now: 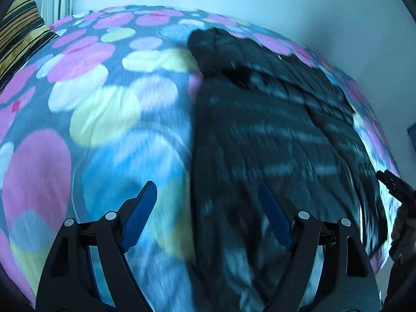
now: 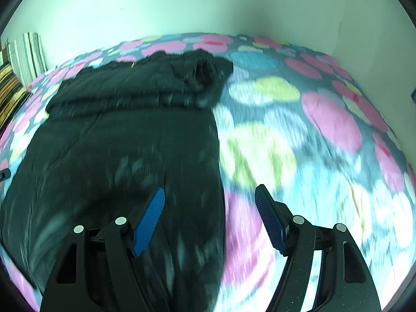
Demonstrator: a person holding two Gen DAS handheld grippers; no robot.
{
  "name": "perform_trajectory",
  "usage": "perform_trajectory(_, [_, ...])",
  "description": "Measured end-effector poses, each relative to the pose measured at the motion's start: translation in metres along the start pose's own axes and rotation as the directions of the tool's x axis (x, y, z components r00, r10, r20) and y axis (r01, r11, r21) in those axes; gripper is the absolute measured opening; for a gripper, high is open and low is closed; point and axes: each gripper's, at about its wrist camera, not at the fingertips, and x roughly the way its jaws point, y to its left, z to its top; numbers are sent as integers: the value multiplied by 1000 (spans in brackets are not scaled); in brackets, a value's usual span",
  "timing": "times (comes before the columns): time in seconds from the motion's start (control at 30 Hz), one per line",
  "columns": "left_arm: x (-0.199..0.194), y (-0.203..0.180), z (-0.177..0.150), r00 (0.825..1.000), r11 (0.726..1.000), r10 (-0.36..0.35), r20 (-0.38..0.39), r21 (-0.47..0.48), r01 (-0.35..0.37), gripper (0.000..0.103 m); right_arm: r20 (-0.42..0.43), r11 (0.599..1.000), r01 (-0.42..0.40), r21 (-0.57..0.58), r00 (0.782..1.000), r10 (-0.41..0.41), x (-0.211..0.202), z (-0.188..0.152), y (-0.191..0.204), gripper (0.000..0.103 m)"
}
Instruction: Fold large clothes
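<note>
We're over a bed dressed in a bedspread (image 1: 104, 109) of big pink, yellow and blue dots on a grey ground, with a pale wall (image 1: 234, 0) running behind it and something striped (image 1: 18, 33) in gold and dark bands (a cushion or a curtain, we cannot tell which) at the far left edge. Both views are smeared with blur.

There's the dark garment (image 2: 117, 143), black and quilted-looking, lying flat on the bedspread. Its far end is bunched into a thicker, rumpled band (image 2: 182, 80) across the top, while the nearer part spreads smooth toward us. From the right wrist view it fills the left half of the bed, with a straight edge running down the middle; from the left wrist view it sits on the right, its long edge again running down the centre.

Now the tools. Our left gripper (image 1: 208, 208) hangs above the garment's edge with its blue pads (image 1: 140, 215) spread wide, nothing between them, only bedspread and dark cloth below. Our right gripper (image 2: 209, 215) shows the same picture: blue pads (image 2: 149, 221) well apart, nothing pinched, the border of garment and bedspread underneath.

At the right margin of the left wrist view we catch a dark bit of the other gripper (image 1: 395, 184) (too cropped to read more), just beside the garment's far side.
</note>
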Motion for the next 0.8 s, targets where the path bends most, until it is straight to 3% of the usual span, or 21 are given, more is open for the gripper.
perform_trajectory(0.23, [0,-12,-40,996,997,-67,-62,26,68,80,-44,999,-31,-32,999,29,-14,-46,8,71])
perform_trajectory(0.4, [-5,-13,-53,995,996,-83,-48,38,85,80,-76,994,-108,17,991,109,-16,-65,8,69])
perform_trajectory(0.47, [-7,-13,-55,995,995,-86,-49,52,89,80,-88,989,-139,45,986,143,-17,-71,8,60])
perform_trajectory(0.8, [-7,-16,-66,991,987,-121,-58,98,126,85,-89,974,-217,59,971,222,-27,-86,13,37])
